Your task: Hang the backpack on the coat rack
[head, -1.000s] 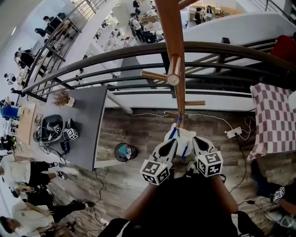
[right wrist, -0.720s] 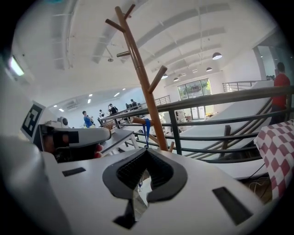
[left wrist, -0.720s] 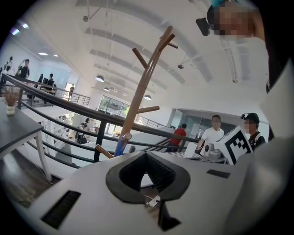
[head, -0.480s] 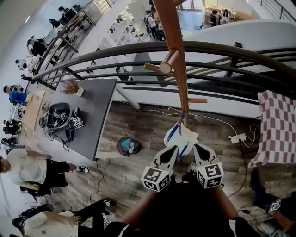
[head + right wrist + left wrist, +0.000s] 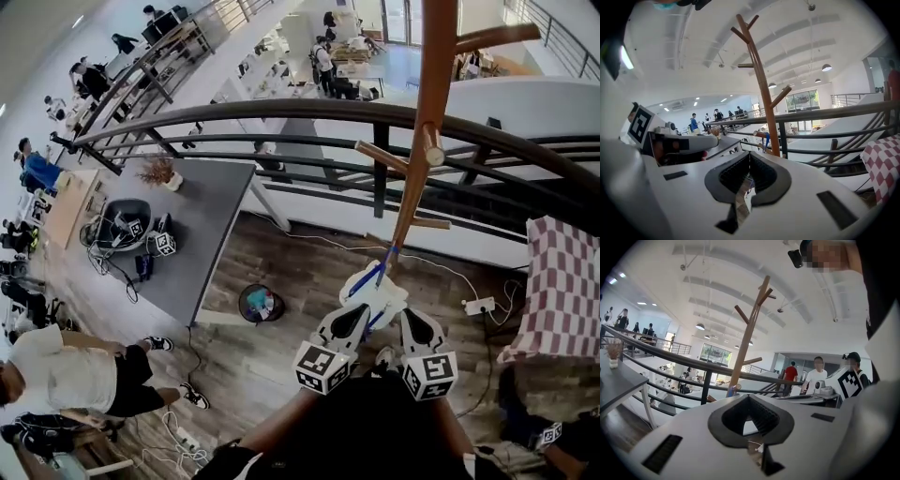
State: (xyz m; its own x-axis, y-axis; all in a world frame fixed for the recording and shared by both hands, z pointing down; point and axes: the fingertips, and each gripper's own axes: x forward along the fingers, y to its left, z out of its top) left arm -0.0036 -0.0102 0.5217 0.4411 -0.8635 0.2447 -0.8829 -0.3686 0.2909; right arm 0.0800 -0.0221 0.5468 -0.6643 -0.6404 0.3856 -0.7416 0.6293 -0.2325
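As both claws grip it just short of the rack (image 5: 427,122) foot, white backpack (image 5: 367,302) hangs low, long axis running from claws toward rack, blue straps (image 5: 361,279) pointing at its pole, left claw (image 5: 349,317) closed on thin backpack fabric, right claw (image 5: 410,319) closed on webbing (image 5: 739,199).

Rack (image 5: 419,169), centre toward 12 o'clock: brown wood. Backpack (image 5: 386,298): white with blue straps. Left gripper (image 5: 360,309) and right gripper (image 5: 409,315): white bodies, black ribbed jaw pads, cubes with black-and-white square markers. Cloth (image 5: 562,281) at 3 o'clock: red-and-white check. Table (image 5: 202,225) at 9 o'clock: plain grey. Railing (image 5: 309,103): dark grey. Floor (image 5: 281,262): grey-brown planks.
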